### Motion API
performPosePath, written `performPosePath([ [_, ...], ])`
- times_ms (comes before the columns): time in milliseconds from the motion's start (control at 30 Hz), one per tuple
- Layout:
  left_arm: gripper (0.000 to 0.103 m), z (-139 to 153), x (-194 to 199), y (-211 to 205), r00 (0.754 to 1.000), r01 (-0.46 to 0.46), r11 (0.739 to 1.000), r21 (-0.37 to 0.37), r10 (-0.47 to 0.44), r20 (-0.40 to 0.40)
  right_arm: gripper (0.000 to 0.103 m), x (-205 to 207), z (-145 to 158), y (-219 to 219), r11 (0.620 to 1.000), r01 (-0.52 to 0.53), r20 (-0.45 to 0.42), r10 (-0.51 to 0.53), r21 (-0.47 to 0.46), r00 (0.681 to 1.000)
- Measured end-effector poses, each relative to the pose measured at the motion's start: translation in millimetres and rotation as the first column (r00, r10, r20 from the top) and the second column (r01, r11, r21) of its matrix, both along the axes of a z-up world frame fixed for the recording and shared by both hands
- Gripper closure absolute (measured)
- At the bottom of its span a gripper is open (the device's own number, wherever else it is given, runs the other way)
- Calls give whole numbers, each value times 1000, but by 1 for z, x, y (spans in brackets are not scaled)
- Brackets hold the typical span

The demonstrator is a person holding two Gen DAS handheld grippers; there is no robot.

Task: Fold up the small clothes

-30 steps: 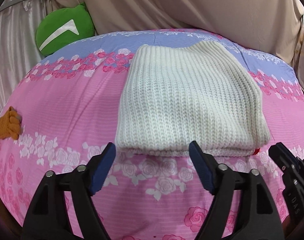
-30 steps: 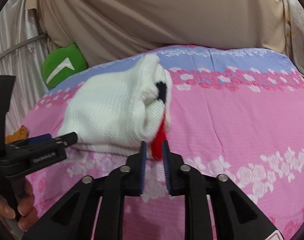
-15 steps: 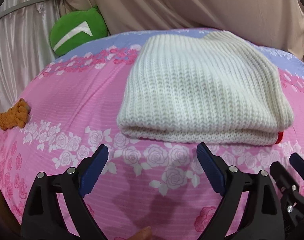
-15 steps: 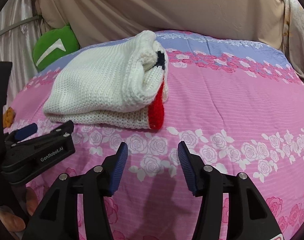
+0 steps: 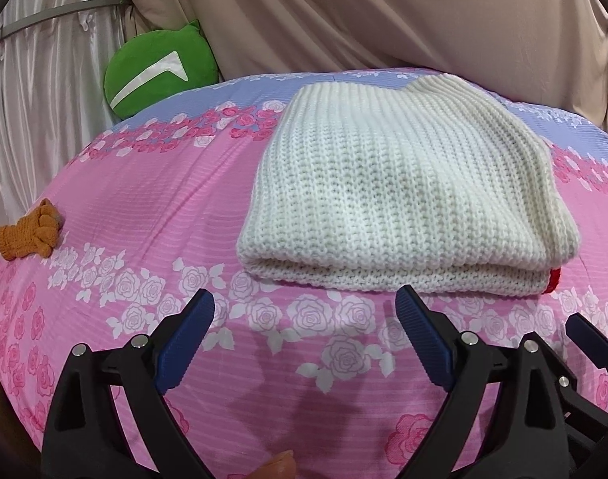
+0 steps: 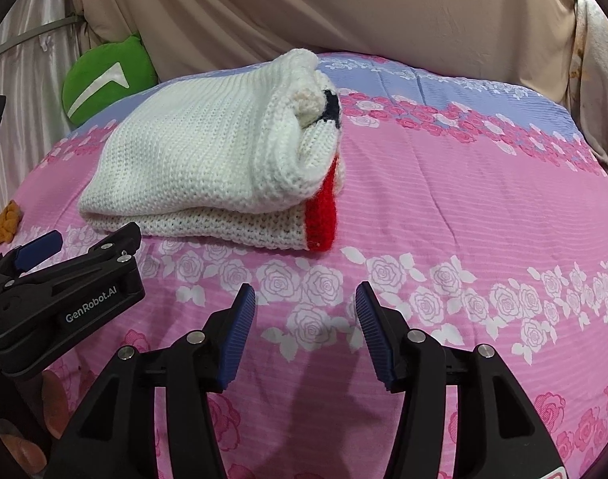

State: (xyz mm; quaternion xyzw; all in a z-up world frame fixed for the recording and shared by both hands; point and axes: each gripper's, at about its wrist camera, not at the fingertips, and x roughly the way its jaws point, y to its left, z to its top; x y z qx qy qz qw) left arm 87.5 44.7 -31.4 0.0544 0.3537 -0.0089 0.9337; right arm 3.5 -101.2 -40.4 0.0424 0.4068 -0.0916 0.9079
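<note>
The white knit sweater [image 5: 407,199] lies folded on the pink flowery bed cover [image 5: 144,215], just ahead of the left gripper [image 5: 304,319]. That gripper is wide open and holds nothing. The right gripper [image 6: 304,319] is open too, with the sweater [image 6: 208,163] ahead and to its left. A green cushion [image 5: 160,68] sits far back on the left.

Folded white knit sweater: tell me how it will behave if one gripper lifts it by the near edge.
The white knit sweater looks thick and soft, so it would probably droop. Its stacked layers sit loose, so the fold would likely open. The coarse ribbing should grip well.
</note>
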Motion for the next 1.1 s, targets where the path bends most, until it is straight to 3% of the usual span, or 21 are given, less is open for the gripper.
performPosePath([
  [1100,13,2,-3,-4,1000,15,999,33,-15,14,51,1,0,2,999,26,4,-26,-25,1000],
])
